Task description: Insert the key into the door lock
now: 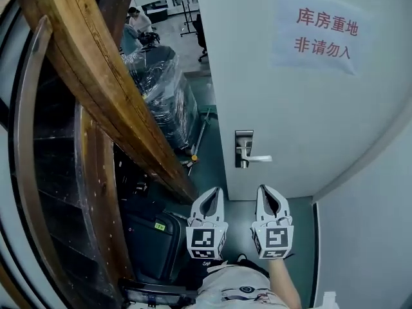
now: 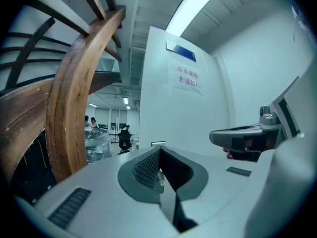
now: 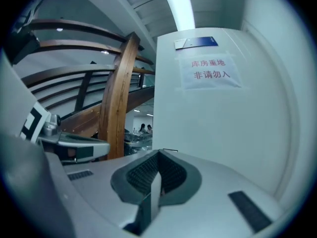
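The white door [image 1: 290,108] carries a metal lock plate [image 1: 243,148] with a lever handle [image 1: 257,158] and a paper sign [image 1: 318,34] with red print. Both grippers are held side by side just short of the door, below the lock in the head view. My left gripper [image 1: 214,190] is shut, and in the left gripper view a small metal piece [image 2: 158,175], seemingly the key, sits between its pads. My right gripper [image 1: 265,188] is shut with nothing seen in it. Each gripper view faces the door, and the jaws hide most of the lock.
A curved wooden stair beam [image 1: 96,76] runs close on the left. Beyond it stand plastic-wrapped goods [image 1: 161,89], and a dark case [image 1: 151,237] lies on the floor. People [image 1: 138,21] sit far back. A white wall [image 1: 367,237] closes the right side.
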The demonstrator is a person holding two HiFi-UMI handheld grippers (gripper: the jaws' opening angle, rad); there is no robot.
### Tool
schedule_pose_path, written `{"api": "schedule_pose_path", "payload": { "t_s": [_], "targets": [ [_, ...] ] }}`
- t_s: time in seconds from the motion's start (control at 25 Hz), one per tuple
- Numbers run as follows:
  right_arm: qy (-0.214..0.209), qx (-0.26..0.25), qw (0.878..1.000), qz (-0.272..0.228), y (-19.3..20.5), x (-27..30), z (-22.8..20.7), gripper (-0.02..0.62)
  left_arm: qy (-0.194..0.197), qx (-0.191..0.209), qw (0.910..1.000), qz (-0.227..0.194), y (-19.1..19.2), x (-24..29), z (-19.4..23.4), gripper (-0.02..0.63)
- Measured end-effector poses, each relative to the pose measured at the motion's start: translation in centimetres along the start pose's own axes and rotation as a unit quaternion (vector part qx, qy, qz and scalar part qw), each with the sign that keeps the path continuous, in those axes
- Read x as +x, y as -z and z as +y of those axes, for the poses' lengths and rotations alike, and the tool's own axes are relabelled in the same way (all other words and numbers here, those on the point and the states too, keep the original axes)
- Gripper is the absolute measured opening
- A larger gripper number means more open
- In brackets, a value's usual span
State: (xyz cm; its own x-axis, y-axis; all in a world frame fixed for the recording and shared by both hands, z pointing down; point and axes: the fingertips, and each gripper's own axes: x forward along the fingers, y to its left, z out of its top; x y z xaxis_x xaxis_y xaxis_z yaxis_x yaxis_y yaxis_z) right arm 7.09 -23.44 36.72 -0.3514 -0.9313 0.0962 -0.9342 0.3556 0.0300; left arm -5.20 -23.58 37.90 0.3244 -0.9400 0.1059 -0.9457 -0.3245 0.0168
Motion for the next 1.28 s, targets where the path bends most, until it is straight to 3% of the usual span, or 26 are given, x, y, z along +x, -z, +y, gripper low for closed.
{"api": "schedule_pose_path", "payload": {
  "t_s": [0.28, 1.28],
  "targets": [
    [-0.003, 0.014, 1.0, -0.027, -1.9, 0.2, 0.1, 0.006, 0.011, 0.006, 0.9996, -0.025, -2.1, 1.0, -0.1, 0.005],
    [-0.02, 0.013, 0.999, -0.039, -2.9, 1.5, 0.9, 0.006, 0.019, 0.018, 0.9993, -0.027, -2.9, 1.9, 0.5, 0.005]
  ]
}}
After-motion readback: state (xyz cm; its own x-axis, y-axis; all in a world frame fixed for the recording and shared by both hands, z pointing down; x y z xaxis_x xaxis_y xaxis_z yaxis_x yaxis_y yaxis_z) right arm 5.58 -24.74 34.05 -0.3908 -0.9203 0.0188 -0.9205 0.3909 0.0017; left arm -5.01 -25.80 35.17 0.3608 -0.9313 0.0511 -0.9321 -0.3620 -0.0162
